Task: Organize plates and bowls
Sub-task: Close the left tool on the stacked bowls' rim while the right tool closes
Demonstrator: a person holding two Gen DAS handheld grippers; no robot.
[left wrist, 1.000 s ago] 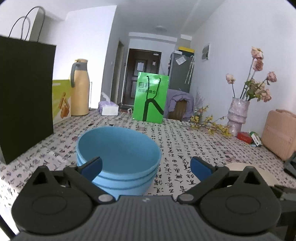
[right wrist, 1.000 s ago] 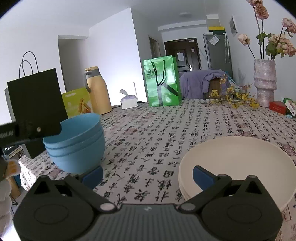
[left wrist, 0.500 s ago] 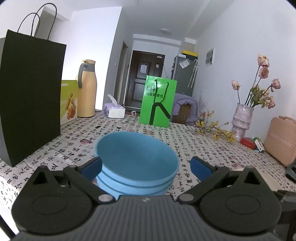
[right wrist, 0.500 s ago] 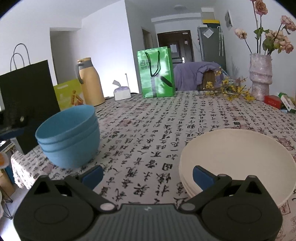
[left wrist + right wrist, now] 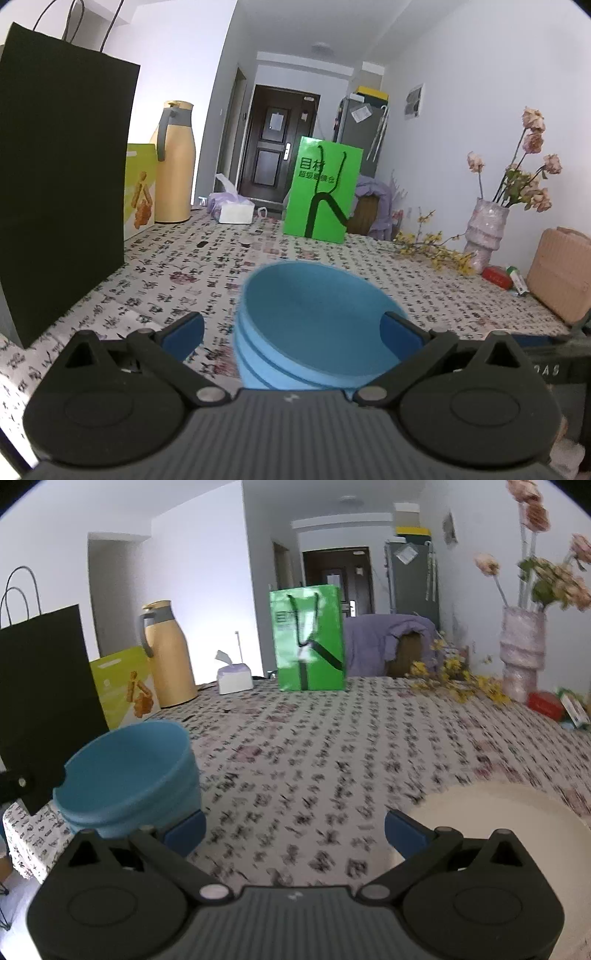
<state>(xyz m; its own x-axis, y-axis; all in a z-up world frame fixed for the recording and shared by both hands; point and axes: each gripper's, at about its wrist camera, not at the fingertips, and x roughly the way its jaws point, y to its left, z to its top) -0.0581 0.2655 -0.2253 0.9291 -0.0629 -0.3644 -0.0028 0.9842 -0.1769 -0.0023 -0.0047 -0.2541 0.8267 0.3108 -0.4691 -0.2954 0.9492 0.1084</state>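
A stack of blue bowls [image 5: 314, 325] stands on the patterned tablecloth [image 5: 184, 273], right in front of my left gripper [image 5: 291, 332]. That gripper is open and holds nothing. The bowls sit toward its right finger, which overlaps their right rim. In the right wrist view the same blue bowls [image 5: 129, 775] are at the left, near the table's edge. A stack of cream plates [image 5: 498, 830] lies at the lower right, behind the right finger. My right gripper [image 5: 293, 832] is open over bare cloth between bowls and plates. This view is blurred.
A tall black paper bag [image 5: 62, 184] stands close on the left, with a yellow-green snack box [image 5: 138, 195] and a tan thermos [image 5: 173, 166] behind it. Further back are a tissue box [image 5: 236, 212], a green bag [image 5: 321, 195], a flower vase [image 5: 484, 232] and a pink case [image 5: 561, 273].
In the left wrist view the bowls have slid from left of centre to the right finger. In the right wrist view bowls and plates have come closer and spread apart. Both grippers stay open.
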